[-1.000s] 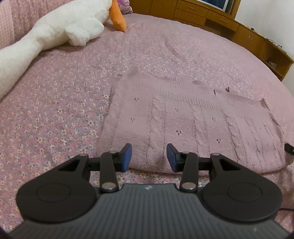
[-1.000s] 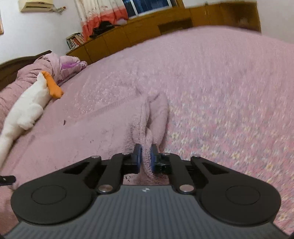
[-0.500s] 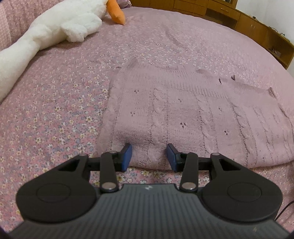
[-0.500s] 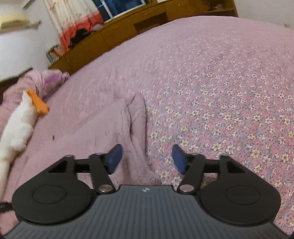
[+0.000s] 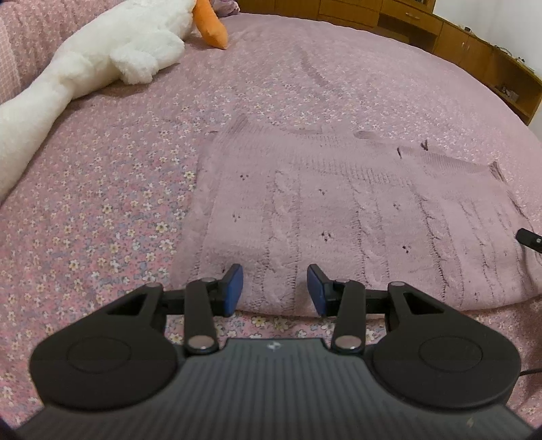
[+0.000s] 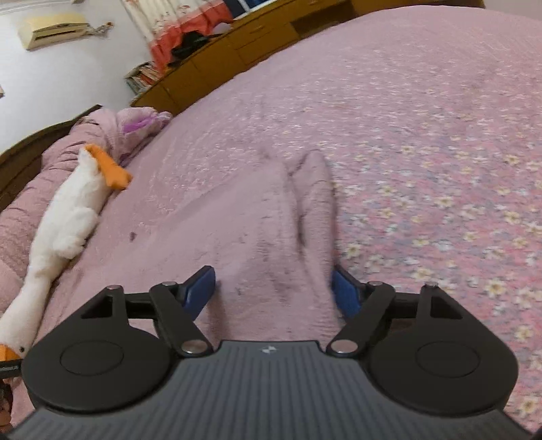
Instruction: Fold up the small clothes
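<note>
A small pink cable-knit sweater (image 5: 338, 216) lies flat on the flowered pink bedspread (image 5: 101, 210). My left gripper (image 5: 274, 291) is open, its blue pads just over the sweater's near hem. In the right wrist view the sweater (image 6: 257, 230) runs away from me, with a folded sleeve or edge (image 6: 315, 199) along its right side. My right gripper (image 6: 274, 291) is open wide, its pads on either side of the sweater's near end, holding nothing. The tip of the right gripper (image 5: 530, 238) shows at the left view's right edge.
A long white plush goose with an orange beak (image 5: 111, 50) lies at the bed's far left, also in the right wrist view (image 6: 67, 230). Wooden cabinets (image 5: 440, 30) line the far side. A bunched pink blanket (image 6: 128, 128) sits near the headboard.
My right gripper let go of the sweater's fold and opened wide. My left gripper stayed open and moved slightly closer to the hem.
</note>
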A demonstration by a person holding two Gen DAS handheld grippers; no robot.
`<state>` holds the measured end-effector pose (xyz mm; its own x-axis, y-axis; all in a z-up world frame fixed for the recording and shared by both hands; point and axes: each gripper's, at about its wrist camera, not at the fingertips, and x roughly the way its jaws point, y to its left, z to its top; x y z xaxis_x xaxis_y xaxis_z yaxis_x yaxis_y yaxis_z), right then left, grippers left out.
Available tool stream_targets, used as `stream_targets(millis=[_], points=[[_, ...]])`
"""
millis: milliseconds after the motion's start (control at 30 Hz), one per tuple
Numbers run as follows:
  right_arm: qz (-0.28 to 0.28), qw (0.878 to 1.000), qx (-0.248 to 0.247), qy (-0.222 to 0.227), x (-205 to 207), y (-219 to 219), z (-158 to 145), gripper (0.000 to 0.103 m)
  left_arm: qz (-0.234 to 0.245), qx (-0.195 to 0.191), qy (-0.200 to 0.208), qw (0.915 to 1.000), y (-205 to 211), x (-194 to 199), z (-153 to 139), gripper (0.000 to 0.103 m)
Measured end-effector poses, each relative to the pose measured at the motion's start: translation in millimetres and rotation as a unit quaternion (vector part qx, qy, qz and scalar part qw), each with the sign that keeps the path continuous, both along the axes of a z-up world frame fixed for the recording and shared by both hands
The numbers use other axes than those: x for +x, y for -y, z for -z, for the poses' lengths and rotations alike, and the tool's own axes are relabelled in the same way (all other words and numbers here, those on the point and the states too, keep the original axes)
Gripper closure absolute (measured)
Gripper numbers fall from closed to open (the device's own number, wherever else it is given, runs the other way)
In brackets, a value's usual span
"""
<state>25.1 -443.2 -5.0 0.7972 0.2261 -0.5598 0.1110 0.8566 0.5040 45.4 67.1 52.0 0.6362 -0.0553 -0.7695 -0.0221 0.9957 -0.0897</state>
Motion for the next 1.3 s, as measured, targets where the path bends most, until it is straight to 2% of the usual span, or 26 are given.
stream_targets(millis=[133,200,300,400,500,633,700,767,800,867,1167,1233,1300], points=[[0.004,1.000,0.025,0.001,0,2,6,0.055,0.005,0.006,0.000,1.0000,2,0,-1,0.059],[0.017,0.998,0.056,0.001,-1,8,7,0.062,0.005,0.008,-0.001,1.0000,2,0,-1,0.059],[0.030,0.992,0.119,0.000,0,22,11,0.062,0.003,0.007,-0.001,1.0000,3,0,-1,0.059],[0.040,0.988,0.146,-0.013,5,26,17,0.060,0.003,0.008,0.000,1.0000,4,-1,-1,0.059],[0.036,0.990,0.134,-0.009,11,21,18,0.060,0.006,0.007,0.000,1.0000,6,-1,-2,0.059],[0.030,0.993,0.112,0.002,20,8,15,0.051,0.013,0.010,0.002,0.9999,10,-2,-3,0.059],[0.019,0.997,0.076,0.007,23,-2,13,0.051,0.015,0.011,0.003,0.9998,10,-3,-5,0.059],[0.014,0.999,0.033,0.009,26,-12,10,0.065,0.016,0.013,0.007,0.9998,10,-4,-8,0.059],[0.014,0.999,0.027,0.011,26,-14,9,0.068,0.018,0.015,0.008,0.9997,9,-4,-9,0.059],[0.020,0.999,0.044,0.016,23,-11,7,0.078,0.019,0.020,0.009,0.9996,8,-3,-13,0.059],[0.037,0.983,0.178,0.038,18,4,-17,0.082,0.017,0.037,0.029,0.9988,-11,6,-32,0.059],[0.033,0.981,0.186,0.042,19,-2,-25,0.082,0.020,0.033,0.031,0.9988,-17,8,-34,0.059],[0.025,0.985,0.166,0.049,21,-12,-37,0.082,0.016,0.033,0.030,0.9989,-24,11,-34,0.059]])
